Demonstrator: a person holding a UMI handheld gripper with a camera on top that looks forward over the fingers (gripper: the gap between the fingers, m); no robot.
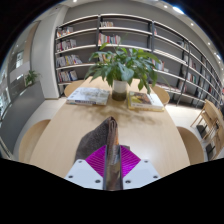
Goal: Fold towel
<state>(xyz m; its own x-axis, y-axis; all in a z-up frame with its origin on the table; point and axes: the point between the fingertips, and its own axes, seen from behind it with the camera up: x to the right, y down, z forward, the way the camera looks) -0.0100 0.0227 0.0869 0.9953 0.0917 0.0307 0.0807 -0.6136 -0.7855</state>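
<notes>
My gripper (111,165) is shut on a grey-brown towel (106,135). A thin fold of the cloth stands pinched between the two purple pads (98,160) and rises just ahead of the fingertips. The rest of the towel trails forward and to the left, lying on the light wooden table (70,125). The part of the towel under the fingers is hidden.
A potted green plant (122,68) stands at the far middle of the table. An open book or stack of papers (88,96) lies to its left. Chairs (210,122) stand round the table. Bookshelves (110,40) line the back wall.
</notes>
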